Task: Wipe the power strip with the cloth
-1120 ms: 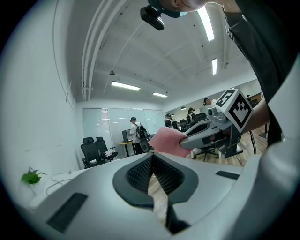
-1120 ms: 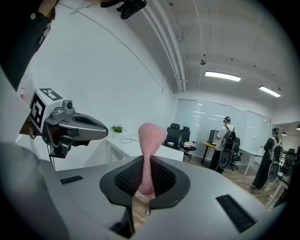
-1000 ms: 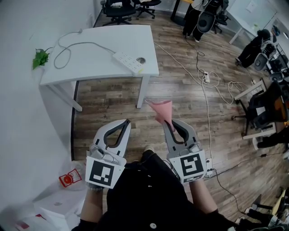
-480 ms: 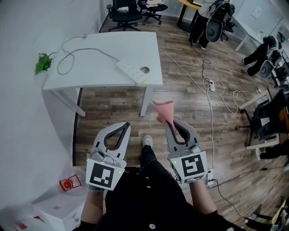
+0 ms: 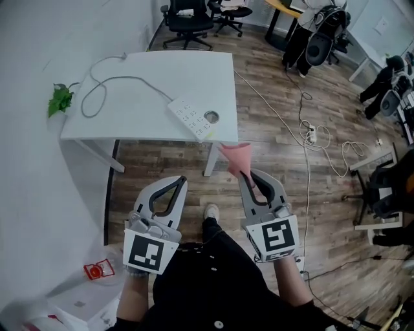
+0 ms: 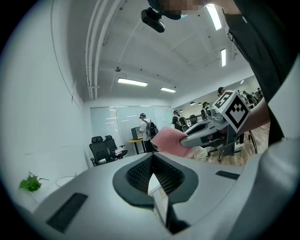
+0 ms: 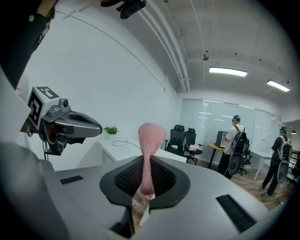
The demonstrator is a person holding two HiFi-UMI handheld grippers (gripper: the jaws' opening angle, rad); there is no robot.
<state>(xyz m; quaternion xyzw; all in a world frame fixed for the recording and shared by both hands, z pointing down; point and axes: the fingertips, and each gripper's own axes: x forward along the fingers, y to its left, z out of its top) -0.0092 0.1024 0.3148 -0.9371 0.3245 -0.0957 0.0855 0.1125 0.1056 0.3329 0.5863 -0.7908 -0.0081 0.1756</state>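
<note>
A white power strip (image 5: 191,118) lies near the front right corner of a white table (image 5: 142,84), its grey cord (image 5: 103,87) looping off to the left. My right gripper (image 5: 244,174) is shut on a pink cloth (image 5: 235,156), which sticks up past the jaw tips just short of the table's corner. The same pink cloth (image 7: 150,150) fans out above the jaws in the right gripper view. My left gripper (image 5: 180,178) is shut with nothing in it, well short of the table.
A small green plant (image 5: 59,100) sits at the table's left edge by the white wall. Cables and a second power strip (image 5: 312,134) trail over the wood floor on the right. Black office chairs (image 5: 189,19) stand behind the table. A red-labelled packet (image 5: 96,270) lies at lower left.
The table and power strip have come closer to both grippers over the last second. The cloth stays held in the right gripper; the left gripper stays shut and empty.
</note>
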